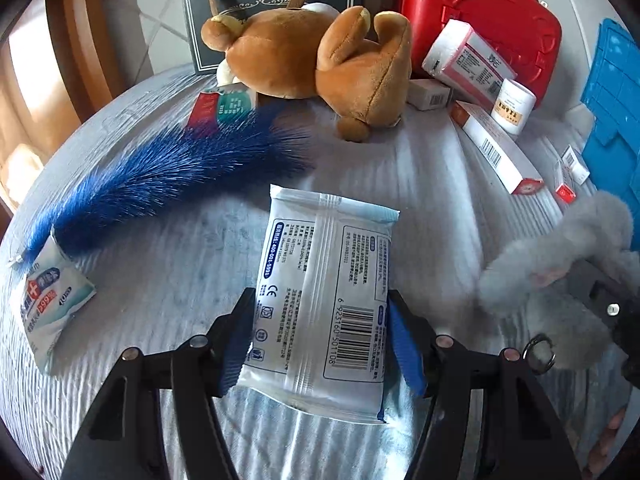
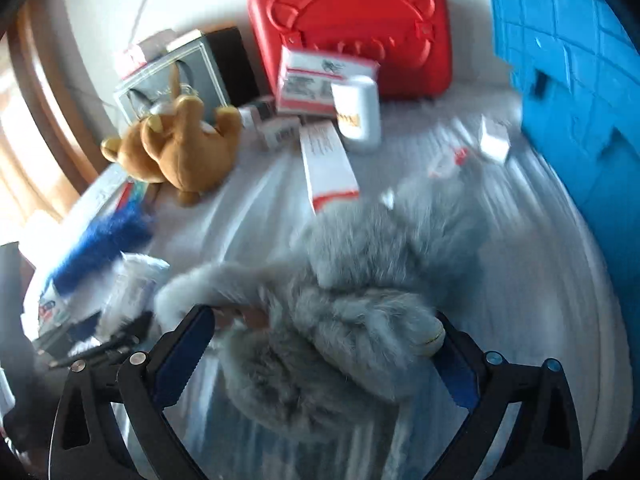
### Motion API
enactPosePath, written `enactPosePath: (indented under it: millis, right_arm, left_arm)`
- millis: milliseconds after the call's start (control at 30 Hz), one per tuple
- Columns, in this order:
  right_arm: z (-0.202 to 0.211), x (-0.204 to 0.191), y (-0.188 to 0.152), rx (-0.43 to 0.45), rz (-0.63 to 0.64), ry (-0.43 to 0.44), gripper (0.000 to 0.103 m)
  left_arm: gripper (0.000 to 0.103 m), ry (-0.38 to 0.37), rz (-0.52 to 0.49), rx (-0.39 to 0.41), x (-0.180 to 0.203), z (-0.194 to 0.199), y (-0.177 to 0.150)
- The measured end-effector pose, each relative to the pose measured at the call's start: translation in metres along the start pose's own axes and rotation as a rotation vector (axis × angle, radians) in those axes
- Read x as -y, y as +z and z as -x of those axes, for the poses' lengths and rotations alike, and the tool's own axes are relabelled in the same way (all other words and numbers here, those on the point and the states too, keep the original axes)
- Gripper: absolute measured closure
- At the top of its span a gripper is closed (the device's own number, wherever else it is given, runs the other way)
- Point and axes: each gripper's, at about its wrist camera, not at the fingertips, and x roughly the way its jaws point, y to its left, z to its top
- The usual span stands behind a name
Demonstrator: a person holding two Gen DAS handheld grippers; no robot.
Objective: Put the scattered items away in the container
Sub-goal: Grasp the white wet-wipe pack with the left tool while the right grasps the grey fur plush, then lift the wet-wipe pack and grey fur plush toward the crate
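White ribbed bedding covers a bed strewn with clutter. At the left gripper (image 1: 320, 344), the jaws clamp the near end of a white wipes packet (image 1: 326, 300), its long axis running straight away from them. At the right gripper (image 2: 324, 356), the jaws stand wide around a grey plush toy (image 2: 348, 320); grip unclear. A blue crate (image 2: 576, 80), seemingly the container, lies far right, nearer the right hand.

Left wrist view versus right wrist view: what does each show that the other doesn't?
Left wrist only: the barcode and print on the white wipes packet clamped in the left gripper.
Right wrist only: the right gripper around the grey furry plush toy's bulk.
Both: brown plush bear, red plastic case, blue plastic crate, blue feather duster.
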Motion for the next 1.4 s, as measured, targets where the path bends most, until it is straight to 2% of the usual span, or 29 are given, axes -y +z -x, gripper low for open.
enactPosePath:
  millis: [100,133,167,200,333,400,700,900,1400]
  right_arm:
    - [-0.026,0.001,-0.001,-0.061,-0.023,-0.012,0.004]
    - [-0.027,-0.001,-0.003,-0.047,-0.013,-0.025,0.010]
    - [-0.026,-0.004,-0.004,-0.037,0.007,-0.040,0.025]
    - [-0.026,-0.007,-0.005,-0.036,0.021,-0.048,0.031]
    - [-0.021,-0.008,-0.007,-0.038,0.055,-0.027,0.038]
    - [-0.016,-0.008,-0.008,-0.037,0.066,-0.011,0.040]
    - [0.020,-0.015,-0.014,-0.028,0.089,0.048,0.042]
    - [0.056,-0.032,-0.002,0.013,0.130,0.092,0.042]
    - [0.200,-0.100,0.052,0.247,0.180,0.070,0.042]
  left_arm:
    - [0.041,0.007,-0.003,-0.004,0.002,0.000,0.001]
    - [0.041,0.008,-0.001,-0.004,0.002,0.000,0.001]
    - [0.042,0.008,0.000,-0.004,0.003,0.001,0.001]
    - [0.045,0.008,-0.002,-0.003,0.004,0.001,0.001]
    - [0.048,0.037,-0.042,-0.011,0.012,0.006,0.001]
    - [0.050,0.051,-0.040,-0.042,0.013,0.010,0.002]
    - [0.050,0.051,-0.016,-0.001,0.015,0.055,0.006]
    - [0.050,0.045,0.006,0.052,0.009,0.100,0.019]
    - [0.050,-0.037,-0.023,0.299,-0.016,0.243,0.064]
